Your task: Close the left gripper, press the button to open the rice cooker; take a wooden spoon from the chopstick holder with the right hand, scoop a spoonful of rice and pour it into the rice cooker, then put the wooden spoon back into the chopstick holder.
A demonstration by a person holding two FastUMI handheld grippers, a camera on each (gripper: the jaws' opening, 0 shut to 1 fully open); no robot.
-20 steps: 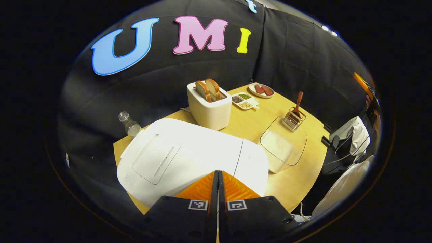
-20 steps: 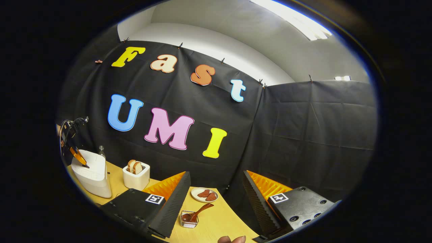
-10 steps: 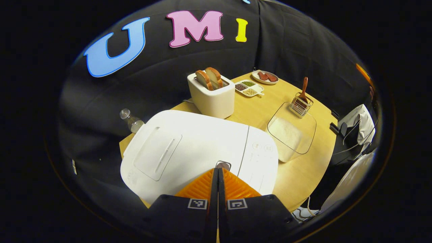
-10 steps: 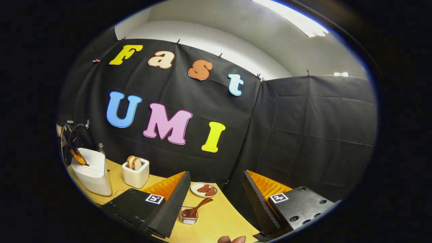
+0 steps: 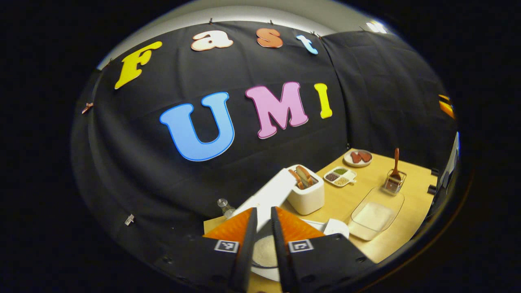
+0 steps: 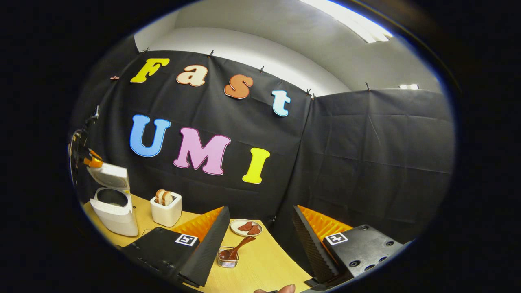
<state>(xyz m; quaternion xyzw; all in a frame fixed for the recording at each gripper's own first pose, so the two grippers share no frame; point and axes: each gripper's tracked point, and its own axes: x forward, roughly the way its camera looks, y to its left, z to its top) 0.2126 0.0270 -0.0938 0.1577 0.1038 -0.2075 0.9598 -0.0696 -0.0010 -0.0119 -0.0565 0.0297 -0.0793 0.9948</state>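
In the left gripper view the left gripper (image 5: 261,228) sits at the bottom centre with its fingers parted by a narrow gap and nothing between them. Just beyond the tips lies the rice cooker (image 5: 325,226), its lid (image 5: 266,196) raised and tilted up toward the middle of the frame; through the gap a pale patch of the cooker's inside shows. In the right gripper view the same cooker (image 6: 115,213) stands at the lower left with its lid (image 6: 109,175) up, and the left gripper (image 6: 90,159) hangs above it near the left edge.

The right gripper (image 6: 260,236) fills the bottom of the right gripper view, fingers spread wide and holding nothing. Between them, low in the frame, the wooden spoon (image 6: 236,249) leans in the chopstick holder (image 6: 228,260), apart from both fingers.

In the left gripper view the spoon (image 5: 395,160) stands in the holder (image 5: 393,184) at the right, next to a clear tray of rice (image 5: 376,215). All rest on a light wooden table (image 5: 411,191), with a toaster (image 5: 306,191), a divided dish (image 5: 340,176), a plate (image 5: 358,158) and a small bottle (image 5: 224,205). Black cloth walls the booth; a pale ceiling with a strip light (image 6: 350,22) shows above.
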